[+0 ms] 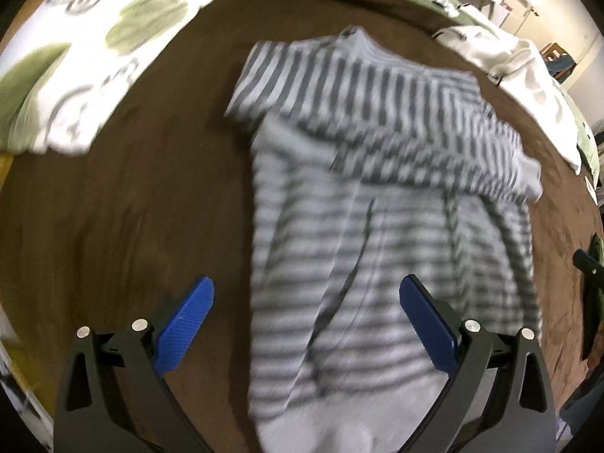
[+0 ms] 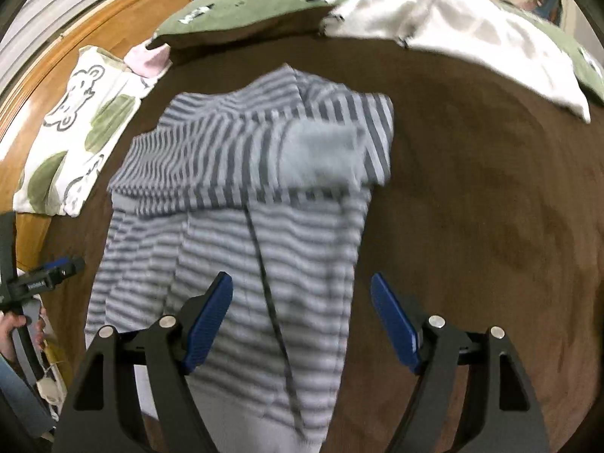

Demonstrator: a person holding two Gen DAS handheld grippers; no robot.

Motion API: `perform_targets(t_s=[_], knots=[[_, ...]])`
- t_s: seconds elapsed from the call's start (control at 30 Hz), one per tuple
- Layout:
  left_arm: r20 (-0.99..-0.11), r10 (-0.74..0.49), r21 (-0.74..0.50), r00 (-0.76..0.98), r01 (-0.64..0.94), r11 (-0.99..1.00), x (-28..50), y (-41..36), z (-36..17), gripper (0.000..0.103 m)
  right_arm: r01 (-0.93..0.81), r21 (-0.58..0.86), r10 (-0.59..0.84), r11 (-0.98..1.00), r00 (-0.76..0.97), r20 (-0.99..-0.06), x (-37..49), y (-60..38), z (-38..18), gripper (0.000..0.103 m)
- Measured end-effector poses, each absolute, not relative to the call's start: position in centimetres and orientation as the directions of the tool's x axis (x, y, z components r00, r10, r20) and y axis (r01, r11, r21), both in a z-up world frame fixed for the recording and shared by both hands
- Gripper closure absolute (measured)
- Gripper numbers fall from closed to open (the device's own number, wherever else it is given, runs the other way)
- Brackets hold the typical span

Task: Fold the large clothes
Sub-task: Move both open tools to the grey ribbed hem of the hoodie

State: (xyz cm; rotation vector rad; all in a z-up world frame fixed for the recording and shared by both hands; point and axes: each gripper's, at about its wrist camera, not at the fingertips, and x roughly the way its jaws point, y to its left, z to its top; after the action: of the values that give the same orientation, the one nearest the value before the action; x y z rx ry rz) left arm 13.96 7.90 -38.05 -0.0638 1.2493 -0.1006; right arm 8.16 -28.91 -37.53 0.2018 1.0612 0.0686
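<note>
A grey-and-white striped hoodie (image 1: 377, 204) lies flat on a brown bedspread (image 1: 132, 207), its sleeves folded across the chest and its plain hem nearest the cameras. My left gripper (image 1: 305, 294) hovers above the hoodie's lower left part, jaws wide apart, nothing between the blue pads. In the right wrist view the same hoodie (image 2: 241, 207) fills the middle. My right gripper (image 2: 302, 290) hangs open over its lower right edge with nothing in it. The left gripper (image 2: 49, 275) shows at that view's left edge, held by a hand (image 2: 15, 324).
A white pillow with green dots and bear drawings (image 1: 83, 60) lies at the left. A white garment (image 2: 453, 26) and a green cushion (image 2: 249, 7) lie at the far edge of the bed. A wooden headboard (image 2: 56, 56) runs along the left.
</note>
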Motion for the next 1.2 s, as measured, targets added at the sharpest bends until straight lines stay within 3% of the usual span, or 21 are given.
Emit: perform_targets(t_s=[0.33,0.6,0.9,1.1,1.2], knots=[[-0.96,-0.13,-0.135,0.248,-0.004,0.991,8.8,10.7,-41.5,0.007,0.18,0.221,0.137,0.958,0.388,-0.911,1.7,-28.2,-42.8,0.027],[-0.953,-0.219,-0.229,0.211,-0.023,0.973,5.0,11.2,-43.3,0.007,0.194,0.194,0.127,0.961,0.312,-0.942,-1.2,-27.0,-45.5,0.027],[-0.949,-0.247,-0.254,0.198,-0.012,0.967,3.6,10.9,-44.3,0.007,0.192,0.197,0.138,0.961,0.285,-0.949,-1.9,-25.8,-46.6,0.027],[-0.925,-0.33,-0.333,0.187,0.016,0.943,3.3,10.1,-44.2,0.01,0.18,0.186,0.131,0.966,0.28,-0.951,-1.7,-25.3,-46.6,0.047],[-0.923,-0.339,-0.338,0.184,0.038,0.94,3.3,9.1,-44.2,0.028,0.171,0.168,0.117,0.971,0.276,-0.954,-1.5,-25.0,-46.5,0.061]])
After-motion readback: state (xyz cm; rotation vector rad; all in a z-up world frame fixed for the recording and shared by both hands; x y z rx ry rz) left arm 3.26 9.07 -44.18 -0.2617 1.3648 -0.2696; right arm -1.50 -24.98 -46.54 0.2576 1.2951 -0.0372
